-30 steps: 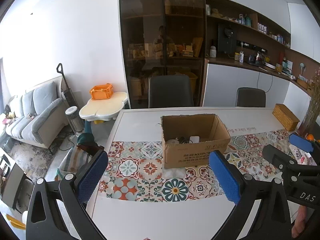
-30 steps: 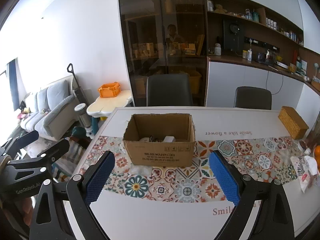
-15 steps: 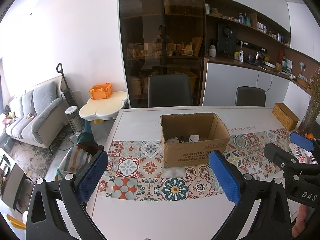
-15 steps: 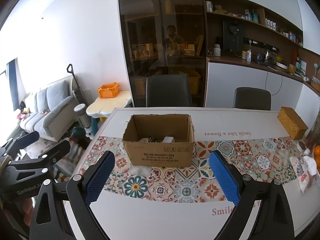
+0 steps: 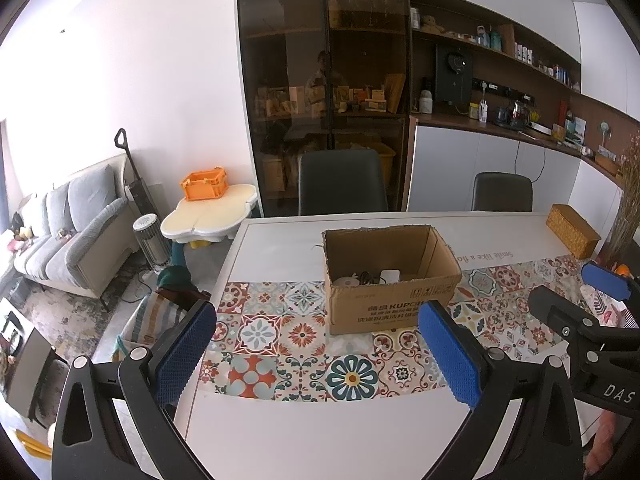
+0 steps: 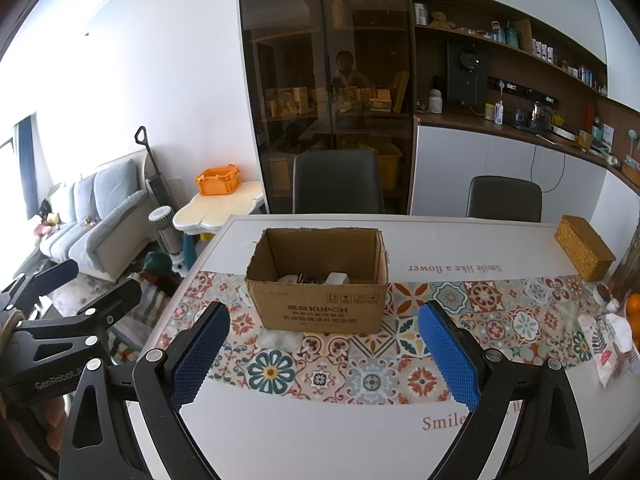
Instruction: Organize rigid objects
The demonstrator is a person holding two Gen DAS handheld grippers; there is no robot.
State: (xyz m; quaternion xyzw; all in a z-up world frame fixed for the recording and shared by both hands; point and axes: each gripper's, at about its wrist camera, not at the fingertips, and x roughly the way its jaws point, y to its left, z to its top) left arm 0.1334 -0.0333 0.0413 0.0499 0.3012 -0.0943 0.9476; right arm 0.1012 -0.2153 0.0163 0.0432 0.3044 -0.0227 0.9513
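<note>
An open cardboard box (image 5: 392, 304) (image 6: 320, 312) stands on the patterned runner in the middle of the white table (image 5: 320, 432). Inside it lie a white block (image 5: 390, 275) (image 6: 337, 279), a dark cable (image 5: 366, 278) and a white round item (image 5: 347, 281). My left gripper (image 5: 316, 354) is open and empty, above the table's near edge, short of the box. My right gripper (image 6: 324, 354) is open and empty, also short of the box. The right gripper shows at the right of the left wrist view (image 5: 592, 312); the left gripper shows at the left of the right wrist view (image 6: 68, 312).
A woven box (image 6: 584, 246) stands at the table's far right. Wrapped packets (image 6: 604, 340) and oranges (image 6: 633, 308) lie at the right edge. Two dark chairs (image 6: 336, 182) stand behind the table. A sofa (image 5: 72, 236) and a small table with an orange crate (image 5: 204, 184) are to the left.
Both grippers have drawn back and risen slightly, so the box looks a little farther off. Both stay open and empty.
</note>
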